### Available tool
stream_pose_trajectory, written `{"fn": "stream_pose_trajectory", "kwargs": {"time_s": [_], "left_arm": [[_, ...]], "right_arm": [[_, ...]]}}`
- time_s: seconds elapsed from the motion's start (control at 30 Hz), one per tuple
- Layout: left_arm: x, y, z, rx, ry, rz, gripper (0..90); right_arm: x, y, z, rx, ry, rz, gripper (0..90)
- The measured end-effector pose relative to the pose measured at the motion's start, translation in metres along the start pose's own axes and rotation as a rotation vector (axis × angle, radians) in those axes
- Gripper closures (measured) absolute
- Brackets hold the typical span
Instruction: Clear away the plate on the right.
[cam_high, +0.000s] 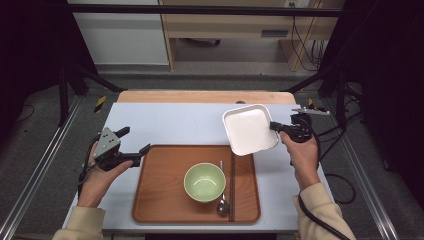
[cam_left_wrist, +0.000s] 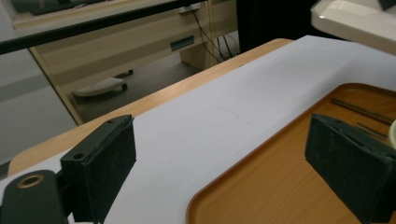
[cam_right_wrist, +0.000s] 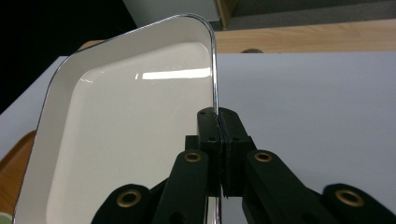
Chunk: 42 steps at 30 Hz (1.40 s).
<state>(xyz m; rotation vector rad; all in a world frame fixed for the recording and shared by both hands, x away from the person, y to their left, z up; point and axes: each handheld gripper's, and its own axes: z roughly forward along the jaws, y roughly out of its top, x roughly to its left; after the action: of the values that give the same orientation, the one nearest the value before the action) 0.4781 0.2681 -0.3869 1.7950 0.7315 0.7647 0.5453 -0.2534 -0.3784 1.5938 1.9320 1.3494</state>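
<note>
Items, left to right in the high view:

1. Left gripper (cam_high: 134, 141), centre-left of frame, held in left hand (cam_high: 100, 175) over the white table cover (cam_high: 165, 122), just off the tray's left edge. Jaws spread wide, nothing betw. them. In the left gripper view, bare cover and the tray's corner lie betw. the two pads.

2. Wooden tray (cam_high: 160, 200), lower centre, flat on the cover. Rounded corners, low rim.

3. Green bowl (cam_high: 204, 182), centre of tray, upright, looks empty.

4. Spoon (cam_high: 223, 204), just right of bowl, bowl end toward bottom of frame; touching or not, can't tell.

5. Chopsticks (cam_high: 231, 185), dark pair, parallel to tray's right rim, just right of spoon.

6. White square plate (cam_high: 249, 131), upper centre-right, lifted and tilted, its lower-left corner overhanging tray's upper-right corner. Empty, glossy. In the left gripper view it hangs at upper right, clear of the table.

7. Right gripper (cam_high: 274, 126), right of plate, in right hand (cam_high: 302, 155). Jaws clenched on plate's right rim; the right gripper view shows the pads pinching the thin edge (cam_right_wrist: 215, 93).

8. Surroundings: wooden tabletop edge (cam_high: 200, 96) at top of cover, black frame posts both sides, cables at right. Nothing betw. plate and tray.
</note>
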Motion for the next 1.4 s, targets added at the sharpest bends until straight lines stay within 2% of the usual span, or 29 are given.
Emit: {"fn": "stream_pose_trajectory", "kwargs": {"time_s": [0.07,0.13,0.23,0.5,0.57,0.63,1.0,1.23,1.4], "left_arm": [[-0.003,0.008,0.006,-0.014,-0.006,0.005,10.5],[-0.007,0.015,0.010,-0.015,-0.024,-0.016,11.5],[-0.013,0.024,0.018,-0.032,-0.041,-0.020,12.3],[-0.034,0.047,0.040,-0.047,-0.082,-0.006,16.7],[-0.039,0.052,0.044,-0.055,-0.092,-0.013,17.3],[-0.045,0.055,0.047,-0.054,-0.100,-0.001,17.8],[-0.073,0.063,0.070,-0.031,-0.123,0.007,21.8],[-0.086,0.065,0.080,-0.019,-0.108,-0.014,24.2],[-0.089,0.065,0.084,-0.017,-0.094,-0.030,27.3]], "right_arm": [[0.009,0.003,0.002,-0.022,0.007,-0.003,89.3],[0.017,0.006,0.005,-0.043,0.017,-0.007,89.3],[0.027,0.011,0.010,-0.061,0.014,-0.022,89.4],[0.048,0.016,0.019,-0.124,0.026,-0.011,89.3],[0.053,0.016,0.021,-0.138,0.028,-0.014,89.3],[0.059,0.015,0.023,-0.144,0.029,-0.023,89.4],[0.067,0.006,0.031,-0.153,0.022,-0.032,89.4],[0.075,0.003,0.030,-0.176,0.020,-0.044,89.4],[0.082,0.004,0.027,-0.191,0.026,-0.051,89.4]]}}
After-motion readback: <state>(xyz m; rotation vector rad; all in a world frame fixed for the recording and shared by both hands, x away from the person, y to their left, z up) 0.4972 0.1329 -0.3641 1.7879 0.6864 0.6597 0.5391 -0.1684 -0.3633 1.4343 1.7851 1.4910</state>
